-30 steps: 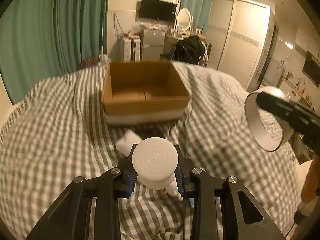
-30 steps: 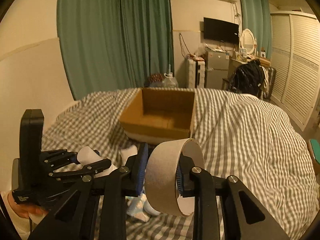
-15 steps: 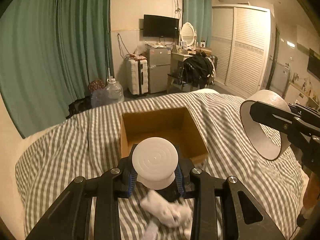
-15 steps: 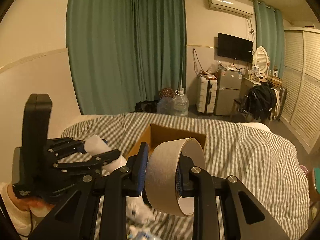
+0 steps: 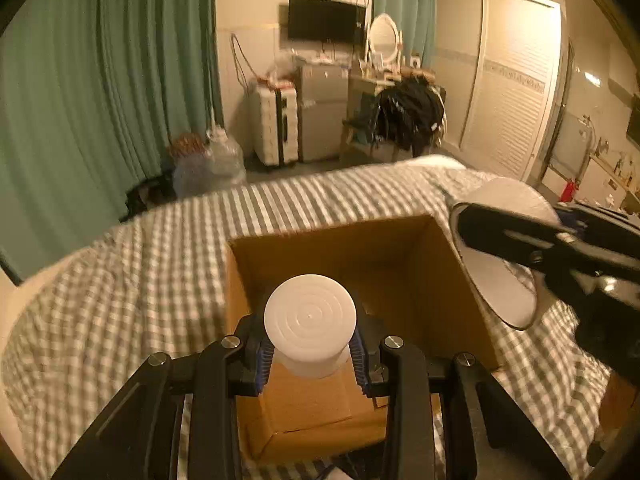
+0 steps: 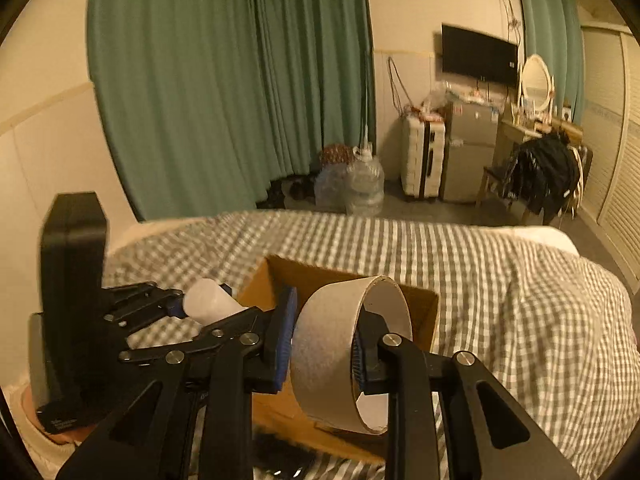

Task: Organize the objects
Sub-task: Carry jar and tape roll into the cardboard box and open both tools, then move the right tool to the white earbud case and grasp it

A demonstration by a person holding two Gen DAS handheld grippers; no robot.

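**Two grippers, each with one object, above one box**

There is one cardboard box point(image 5: 404, 280) on the bed point(image 5: 132, 300), which has a checked cover. The box lies near the foot end of the bed and its top is open. Its inside looks bare where it can be seen.

The left gripper point(image 5: 310, 354) points down over the box and is clenched on one white jar point(image 5: 310, 326), whose round lid faces the camera. The right gripper point(image 6: 322, 354) also tilts downward, beside the left one, and grasps one roll of tape point(image 6: 344, 360) by its wall, above the near right corner of the box.
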